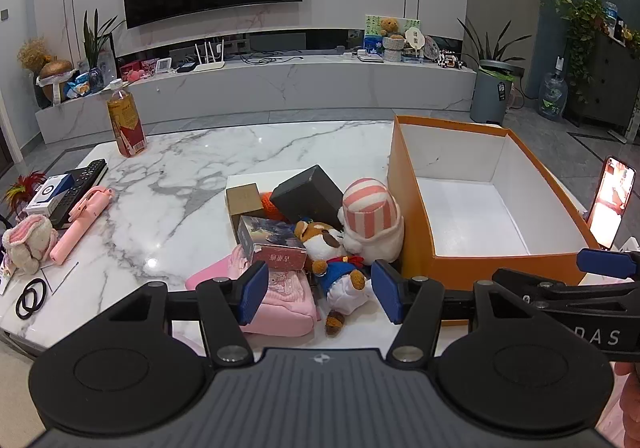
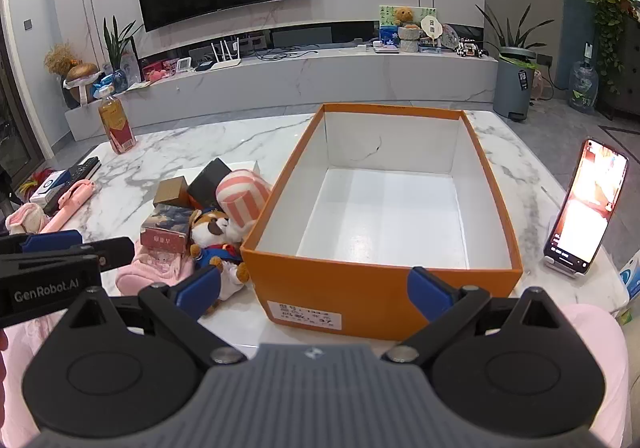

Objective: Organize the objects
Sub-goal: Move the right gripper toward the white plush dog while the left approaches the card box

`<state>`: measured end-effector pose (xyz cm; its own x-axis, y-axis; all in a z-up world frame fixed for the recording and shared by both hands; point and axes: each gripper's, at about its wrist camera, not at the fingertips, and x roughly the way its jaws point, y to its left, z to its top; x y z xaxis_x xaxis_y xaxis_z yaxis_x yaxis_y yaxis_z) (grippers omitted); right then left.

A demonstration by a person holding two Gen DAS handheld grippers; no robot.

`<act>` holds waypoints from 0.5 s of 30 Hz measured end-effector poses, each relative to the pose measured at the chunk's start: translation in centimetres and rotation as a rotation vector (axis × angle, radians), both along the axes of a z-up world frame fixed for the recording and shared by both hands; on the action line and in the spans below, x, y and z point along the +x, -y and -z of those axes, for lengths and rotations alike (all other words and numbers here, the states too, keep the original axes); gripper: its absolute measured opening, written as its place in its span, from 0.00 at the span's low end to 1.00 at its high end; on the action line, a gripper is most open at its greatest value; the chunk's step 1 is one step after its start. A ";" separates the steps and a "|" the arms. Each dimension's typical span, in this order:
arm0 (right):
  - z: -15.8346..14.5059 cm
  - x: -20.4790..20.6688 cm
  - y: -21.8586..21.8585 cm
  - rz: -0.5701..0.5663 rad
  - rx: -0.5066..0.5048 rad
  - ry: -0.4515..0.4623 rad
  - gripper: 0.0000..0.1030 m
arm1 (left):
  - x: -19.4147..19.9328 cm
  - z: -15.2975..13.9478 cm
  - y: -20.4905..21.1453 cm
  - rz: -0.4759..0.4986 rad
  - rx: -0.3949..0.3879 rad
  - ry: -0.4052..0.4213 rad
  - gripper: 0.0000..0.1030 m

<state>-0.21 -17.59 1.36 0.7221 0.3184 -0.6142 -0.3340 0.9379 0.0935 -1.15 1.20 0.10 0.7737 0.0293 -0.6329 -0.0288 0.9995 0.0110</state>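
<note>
An open orange box (image 1: 412,207) (image 2: 360,288) with a white, empty inside stands on the marble table. Left of it lies a pile: a small plush dog in blue (image 1: 336,268) (image 2: 212,244), a pink-striped plush (image 1: 370,215) (image 2: 240,195), a dark box (image 1: 308,191), a printed box (image 1: 272,244), a brown box (image 1: 244,197) and a pink pouch (image 1: 280,300). My left gripper (image 1: 320,294) is open, just in front of the plush dog. My right gripper (image 2: 316,294) is open wide, in front of the orange box's near wall.
A drink bottle (image 1: 125,119) stands at the table's far left. A pink selfie stick (image 1: 82,221), remotes, a plush rabbit (image 1: 28,244) and hair ties (image 1: 31,298) lie along the left edge. A lit phone (image 2: 586,203) stands on a stand right of the box.
</note>
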 end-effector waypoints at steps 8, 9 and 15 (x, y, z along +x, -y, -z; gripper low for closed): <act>-0.1 0.0 -0.2 -0.007 -0.005 0.002 0.97 | 0.1 0.0 -0.2 -0.007 0.000 -0.001 0.66; -0.1 0.1 -0.3 -0.007 -0.005 0.001 0.97 | 0.1 0.0 -0.2 -0.008 -0.001 -0.001 0.66; -0.1 0.3 -0.7 -0.021 -0.012 -0.001 0.97 | 0.6 -0.1 -0.5 0.011 0.001 -0.007 0.66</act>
<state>0.05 -16.87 1.43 0.7148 0.3264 -0.6184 -0.3538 0.9316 0.0827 -0.57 1.66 0.24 0.7695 0.0218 -0.6383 -0.0181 0.9998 0.0123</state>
